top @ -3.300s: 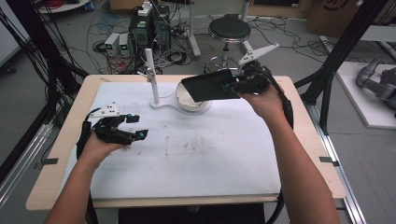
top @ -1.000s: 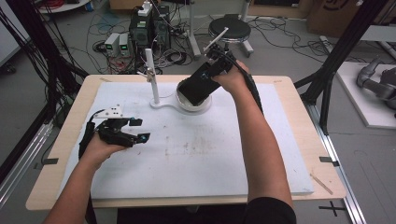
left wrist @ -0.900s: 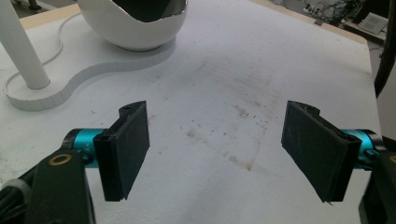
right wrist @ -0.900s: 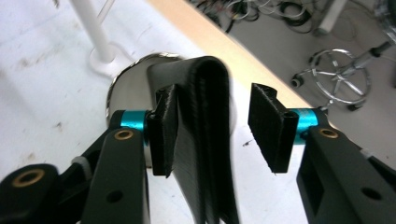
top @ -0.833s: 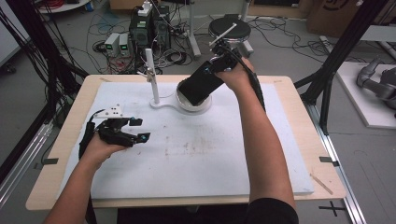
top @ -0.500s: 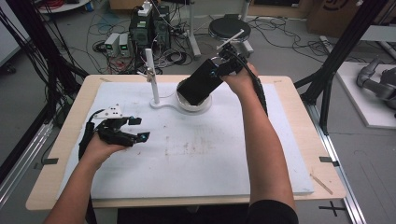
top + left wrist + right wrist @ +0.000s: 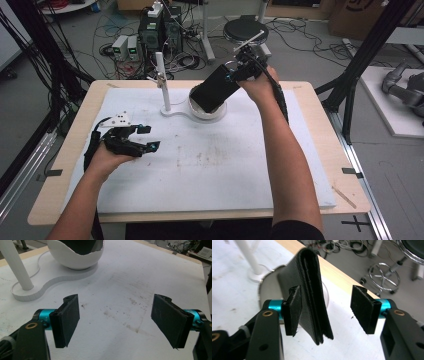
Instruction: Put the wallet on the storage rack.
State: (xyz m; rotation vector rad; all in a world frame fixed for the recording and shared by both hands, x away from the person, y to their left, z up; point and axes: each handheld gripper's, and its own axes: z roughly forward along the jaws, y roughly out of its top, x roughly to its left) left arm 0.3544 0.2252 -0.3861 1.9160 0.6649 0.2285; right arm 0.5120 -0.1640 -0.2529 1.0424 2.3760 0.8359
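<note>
A wooden table (image 7: 320, 107) carries a white mat (image 7: 225, 165), smudged with grey marks near its middle. At the far side of the mat stands a white stand (image 7: 172, 111) whose flat base joins an upright post (image 7: 161, 80) to a round white bowl (image 7: 206, 111). A folded black leather wallet (image 7: 215, 89) leans tilted in the bowl, its lower end inside the rim and its upper end rising toward the right gripper (image 7: 235, 75), which the person's right hand (image 7: 257, 85) holds above the far edge of the table. In the right gripper view the wallet (image 7: 308, 297) stands between the two pads: its flat side lies against the left pad (image 7: 293, 310), while the right pad (image 7: 363, 311) stands well apart from it, so the jaws are spread and do not clamp the wallet. The left gripper (image 7: 145, 137), held by the left hand (image 7: 112, 155) low over the near-left part of the mat, has its jaws wide apart with nothing between them; the left gripper view shows bare mat (image 7: 117, 297) between its pads, with the bowl (image 7: 77, 255) and post (image 7: 16, 267) beyond.
</note>
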